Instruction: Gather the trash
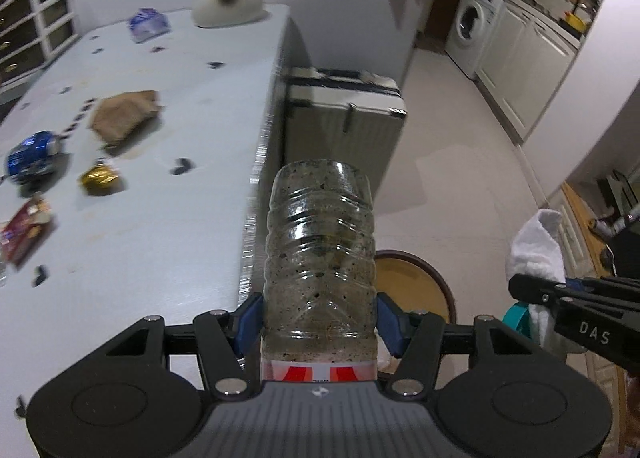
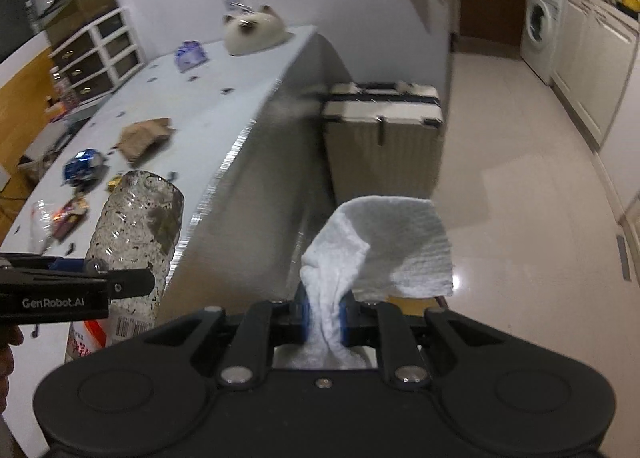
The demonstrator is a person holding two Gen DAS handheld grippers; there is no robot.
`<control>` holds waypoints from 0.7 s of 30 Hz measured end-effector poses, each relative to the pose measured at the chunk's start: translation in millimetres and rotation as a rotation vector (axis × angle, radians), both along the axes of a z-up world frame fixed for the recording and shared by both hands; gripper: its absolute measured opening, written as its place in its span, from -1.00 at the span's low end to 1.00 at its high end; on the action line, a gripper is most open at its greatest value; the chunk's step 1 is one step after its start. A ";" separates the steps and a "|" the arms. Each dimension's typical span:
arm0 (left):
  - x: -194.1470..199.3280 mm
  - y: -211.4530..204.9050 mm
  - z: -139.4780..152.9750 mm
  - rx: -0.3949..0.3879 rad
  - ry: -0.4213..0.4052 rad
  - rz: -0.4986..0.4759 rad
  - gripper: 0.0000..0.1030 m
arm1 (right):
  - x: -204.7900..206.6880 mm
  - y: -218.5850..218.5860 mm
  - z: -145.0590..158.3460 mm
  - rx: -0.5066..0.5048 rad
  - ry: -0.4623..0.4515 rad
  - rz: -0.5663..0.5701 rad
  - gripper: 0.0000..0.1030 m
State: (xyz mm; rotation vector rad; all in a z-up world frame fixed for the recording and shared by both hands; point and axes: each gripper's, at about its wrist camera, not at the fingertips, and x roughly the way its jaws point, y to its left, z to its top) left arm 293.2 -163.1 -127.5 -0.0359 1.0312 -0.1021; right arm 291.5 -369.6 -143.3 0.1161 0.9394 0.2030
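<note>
Left claw [image 1: 320,322] grips a clear plastic bottle [image 1: 320,242] between its 2 blue pads, just past the table [image 1: 160,197] edge; right claw [image 2: 325,318] is clamped on a white paper towel [image 2: 384,242] above the floor, beside a suitcase [image 2: 384,137]

Legible markings are few. The right hand-held gripper [image 1: 520,292] carries the white letters "DAS" on its black side. The left hand-held gripper [image 2: 150,278] reads "GenRobot.AI" in white on its side. The plastic bottle [image 2: 132,234] label bears a barcode and red characters, unreadable.
</note>
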 end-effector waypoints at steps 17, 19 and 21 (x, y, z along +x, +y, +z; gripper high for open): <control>114.6 -79.6 -109.2 -0.061 0.217 -0.163 0.16 | 70.0 -62.0 -101.9 0.050 0.214 -0.151 -0.72; 127.0 -83.5 -128.0 -0.078 0.245 -0.162 0.16 | 75.4 -66.3 -118.5 0.063 0.240 -0.167 -0.71; 136.9 -86.2 -144.5 -0.099 0.270 -0.152 0.16 | 80.1 -71.1 -136.2 0.085 0.261 -0.180 -0.70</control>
